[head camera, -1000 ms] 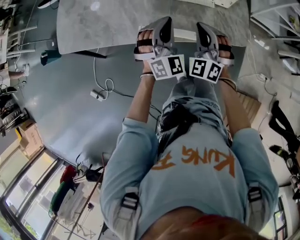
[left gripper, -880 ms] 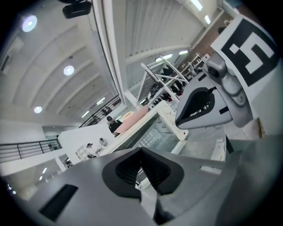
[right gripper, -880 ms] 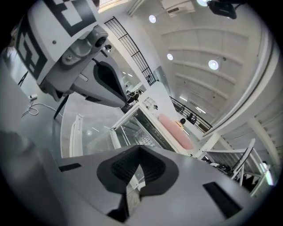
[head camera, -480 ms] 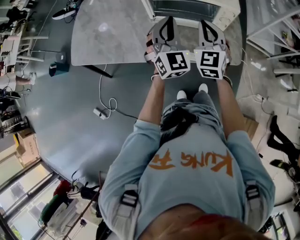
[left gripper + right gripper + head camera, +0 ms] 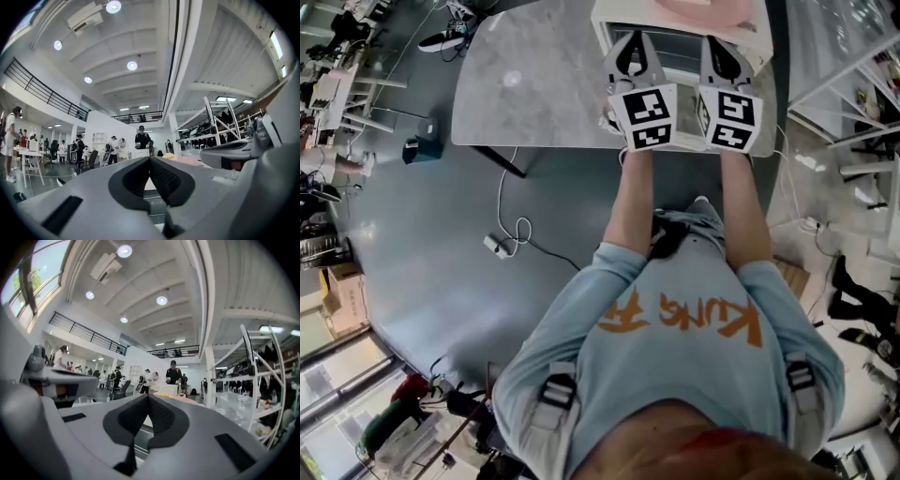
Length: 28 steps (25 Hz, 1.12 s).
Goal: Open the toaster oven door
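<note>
A white toaster oven [image 5: 602,28] with a dark glass door [image 5: 675,45] stands on the grey marble table [image 5: 534,84], with something pink [image 5: 712,9] on its top. Both grippers are held side by side in front of the oven, pointing at it. My left gripper [image 5: 630,54] is shut with nothing in it; its jaw tips meet in the left gripper view [image 5: 150,159]. My right gripper [image 5: 720,56] is shut and empty too [image 5: 149,396]. Neither touches the oven. The door looks closed.
A black table leg [image 5: 499,159] slants under the table's near edge. A white cable with a power adapter [image 5: 499,246] lies on the grey floor, and a blue object [image 5: 422,150] stands further left. White shelving [image 5: 862,84] is at the right. Several people [image 5: 141,138] stand far off.
The person has stepped up to the table, and both grippers have moved forward from over the floor to just in front of the oven. Both stayed shut.
</note>
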Each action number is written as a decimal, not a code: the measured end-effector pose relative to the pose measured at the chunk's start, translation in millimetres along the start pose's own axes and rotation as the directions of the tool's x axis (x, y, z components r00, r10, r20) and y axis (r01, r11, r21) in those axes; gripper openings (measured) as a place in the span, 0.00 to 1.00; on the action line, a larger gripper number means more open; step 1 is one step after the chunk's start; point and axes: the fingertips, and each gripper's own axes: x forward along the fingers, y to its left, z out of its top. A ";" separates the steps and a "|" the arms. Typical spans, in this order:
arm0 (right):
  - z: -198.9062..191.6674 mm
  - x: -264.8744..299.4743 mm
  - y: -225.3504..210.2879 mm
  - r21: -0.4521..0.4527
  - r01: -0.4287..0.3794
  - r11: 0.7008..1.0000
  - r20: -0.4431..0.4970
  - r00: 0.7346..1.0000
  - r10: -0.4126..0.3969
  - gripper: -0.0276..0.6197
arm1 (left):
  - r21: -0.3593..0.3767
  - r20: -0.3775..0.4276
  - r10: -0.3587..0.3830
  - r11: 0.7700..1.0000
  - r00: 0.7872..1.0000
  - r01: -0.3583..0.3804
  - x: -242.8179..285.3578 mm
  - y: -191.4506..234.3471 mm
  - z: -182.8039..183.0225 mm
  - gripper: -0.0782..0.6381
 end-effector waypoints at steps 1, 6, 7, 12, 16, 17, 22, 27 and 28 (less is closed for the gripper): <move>1.1 0.5 -6.0 0.041 0.003 0.999 0.005 1.000 -0.003 0.04 | 0.003 -0.002 -0.004 1.000 1.000 0.004 1.6 -1.0 1.2 0.11; -1.4 -3.9 -26.4 0.092 0.023 0.995 -0.019 1.000 -0.021 0.04 | -0.010 0.002 -0.016 1.000 1.000 0.016 2.5 0.9 0.7 0.11; -2.1 -4.2 -28.6 0.090 0.025 0.996 -0.023 0.999 -0.023 0.04 | -0.013 0.000 -0.020 1.000 1.000 0.020 3.3 0.5 -0.8 0.11; -10.2 -1.4 -38.1 0.078 0.031 0.996 -0.031 0.999 -0.028 0.04 | -0.018 -0.005 -0.042 0.999 0.999 0.042 8.8 -7.9 -7.1 0.11; -9.8 0.6 -35.0 0.067 0.028 0.997 -0.033 0.999 -0.026 0.04 | -0.014 -0.009 -0.050 0.999 0.999 0.049 10.3 -7.3 -10.5 0.11; -10.2 1.9 -35.0 0.064 0.029 0.998 -0.031 0.999 -0.027 0.04 | -0.012 -0.010 -0.050 0.999 0.999 0.050 10.8 -6.4 -10.7 0.11; -6.6 8.0 -31.1 0.048 0.024 0.999 -0.032 0.999 -0.023 0.04 | -0.012 -0.012 -0.056 0.998 0.998 0.056 15.5 -2.2 -10.0 0.11; -6.4 11.4 -35.1 0.034 0.024 0.999 -0.030 0.999 -0.023 0.04 | -0.019 -0.016 -0.058 0.998 0.998 0.057 20.3 -2.6 -13.4 0.11; -6.7 12.1 -36.9 0.032 0.024 0.999 -0.029 0.999 -0.023 0.04 | -0.020 -0.017 -0.058 0.998 0.998 0.058 21.5 -3.4 -14.3 0.11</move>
